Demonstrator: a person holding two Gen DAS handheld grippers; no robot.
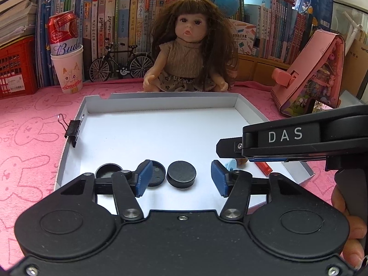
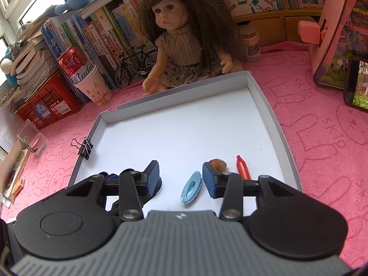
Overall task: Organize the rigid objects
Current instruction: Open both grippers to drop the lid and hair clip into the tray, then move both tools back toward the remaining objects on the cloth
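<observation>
Two tongs hover over the near edge of a shallow white cardboard tray on a tabletop draped in fuzzy pink cloth. Both stand apart and hold nothing. Largest of all behind the tray, at twelve o'clock, sits a soft-haired doll, with a row of books behind it. At ten o'clock a dented beer can stands in a paper cup, and a black binder clip bites the tray's left wall.

Inside the tray the pieces are small and hard. Seen from the left tongs, a solid black round puck lies between the blue pads, with two hollow black caps at about nine o'clock. Seen from the right tongs, a ribbed pale-blue oval clip lies between the pads, a glossy brown nut is at one o'clock, and a red faceted crayon is just beyond at two o'clock.

Sorting looks barely begun, with the pieces gathered at the tray's near edge. Next, probably, either tongs must drop squarely over its piece and close; the puck's smooth round rim may slip.
</observation>
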